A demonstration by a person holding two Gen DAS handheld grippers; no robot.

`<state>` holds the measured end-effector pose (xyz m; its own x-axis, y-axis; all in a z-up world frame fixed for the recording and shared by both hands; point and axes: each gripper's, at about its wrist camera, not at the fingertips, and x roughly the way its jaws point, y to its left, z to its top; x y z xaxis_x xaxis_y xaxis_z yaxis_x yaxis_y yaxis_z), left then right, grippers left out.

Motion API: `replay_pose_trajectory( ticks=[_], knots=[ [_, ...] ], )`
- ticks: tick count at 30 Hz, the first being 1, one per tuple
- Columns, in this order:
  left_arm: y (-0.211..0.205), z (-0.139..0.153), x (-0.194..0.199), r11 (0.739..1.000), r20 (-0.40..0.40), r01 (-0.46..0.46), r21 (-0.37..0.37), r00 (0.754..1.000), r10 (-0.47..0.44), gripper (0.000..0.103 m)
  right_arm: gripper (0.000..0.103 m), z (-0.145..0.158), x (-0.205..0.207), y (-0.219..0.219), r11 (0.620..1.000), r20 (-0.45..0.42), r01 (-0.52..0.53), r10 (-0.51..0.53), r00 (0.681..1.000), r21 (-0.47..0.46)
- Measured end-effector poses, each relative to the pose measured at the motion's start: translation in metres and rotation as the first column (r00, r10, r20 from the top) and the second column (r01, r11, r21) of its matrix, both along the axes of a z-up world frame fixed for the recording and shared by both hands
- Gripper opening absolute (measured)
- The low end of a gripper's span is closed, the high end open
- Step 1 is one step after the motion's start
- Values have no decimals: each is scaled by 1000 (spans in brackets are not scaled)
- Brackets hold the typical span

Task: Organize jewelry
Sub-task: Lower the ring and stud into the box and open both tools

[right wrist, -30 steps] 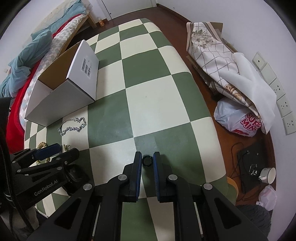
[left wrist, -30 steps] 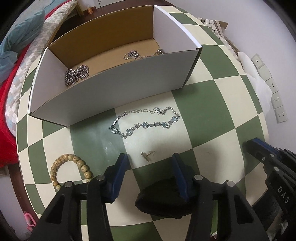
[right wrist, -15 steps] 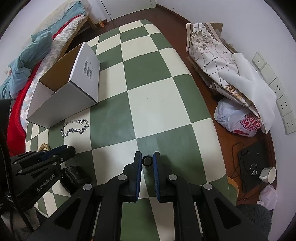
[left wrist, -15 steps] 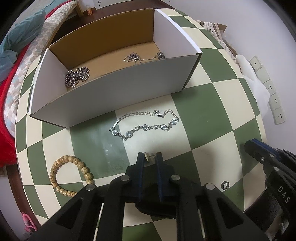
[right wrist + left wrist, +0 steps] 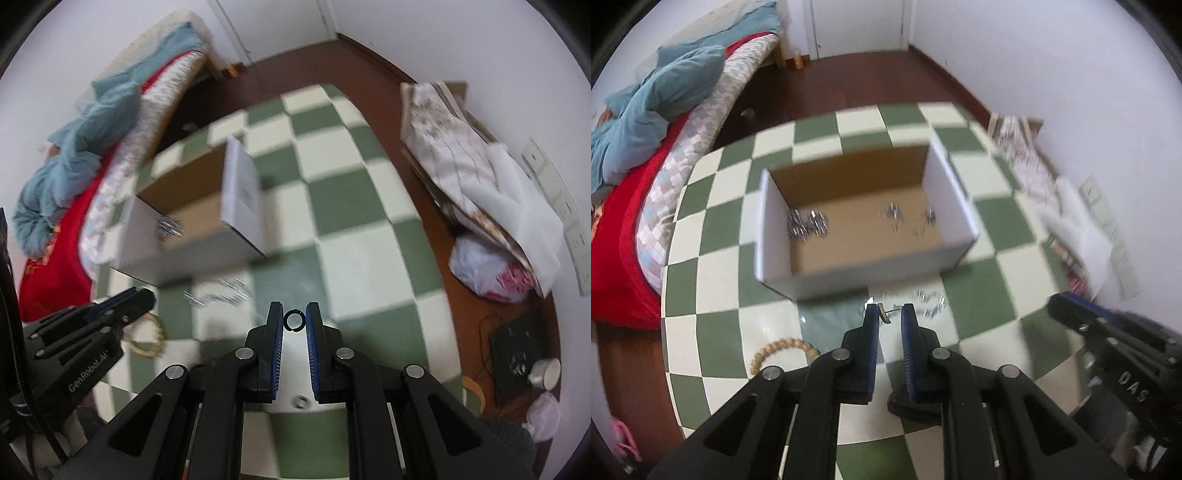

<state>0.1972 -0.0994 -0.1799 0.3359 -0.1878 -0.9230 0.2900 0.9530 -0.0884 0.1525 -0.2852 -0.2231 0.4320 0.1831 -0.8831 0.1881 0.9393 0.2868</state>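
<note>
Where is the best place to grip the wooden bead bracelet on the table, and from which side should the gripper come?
Probably from above, pinching one side of the bead bracelet loop across its strand. It lies flat on the table, so only one finger inside the ring and one outside can close on beads.

Chains [image 5: 807, 225] in box [image 5: 871, 271]; bracelet [image 5: 916, 299] before box; bead loop [image 5: 783, 349] left of bracelet.

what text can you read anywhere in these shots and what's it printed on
"DAS": on the body of the right hand-held gripper, seen from the left wrist view.
"GenRobot.AI": on the body of the left hand-held gripper, seen from the right wrist view.
Label on the cardboard box end wall: too blurred to read.
Red print on the plastic bag: too blurred to read.
</note>
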Motion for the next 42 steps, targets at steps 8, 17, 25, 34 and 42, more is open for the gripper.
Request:
replay_pose_trajectory(
  ticks=[8, 17, 25, 34, 42],
  knots=[
    [35, 2, 83, 985, -116, -101, -143, 990, 85, 9, 13, 31, 88, 35, 985, 53, -94, 87, 995, 144],
    [50, -34, 144, 970, -256, -167, -175, 959, 118, 10, 13, -7, 172, 59, 977, -51, -123, 134, 990, 172],
    [57, -29, 153, 966, -222, -230, -120, 954, 200, 56, 37, -15, 187, 59, 982, -73, -112, 125, 989, 153],
    [79, 5, 128, 958, 6, -277, 76, 961, 278, 103, 85, 13, 155, 49, 995, -65, -78, 74, 995, -67],
    [90, 6, 84, 935, 97, -309, 174, 950, 296, 103, 102, 3, 121, 70, 957, -126, -158, 130, 983, -245]
  ],
)
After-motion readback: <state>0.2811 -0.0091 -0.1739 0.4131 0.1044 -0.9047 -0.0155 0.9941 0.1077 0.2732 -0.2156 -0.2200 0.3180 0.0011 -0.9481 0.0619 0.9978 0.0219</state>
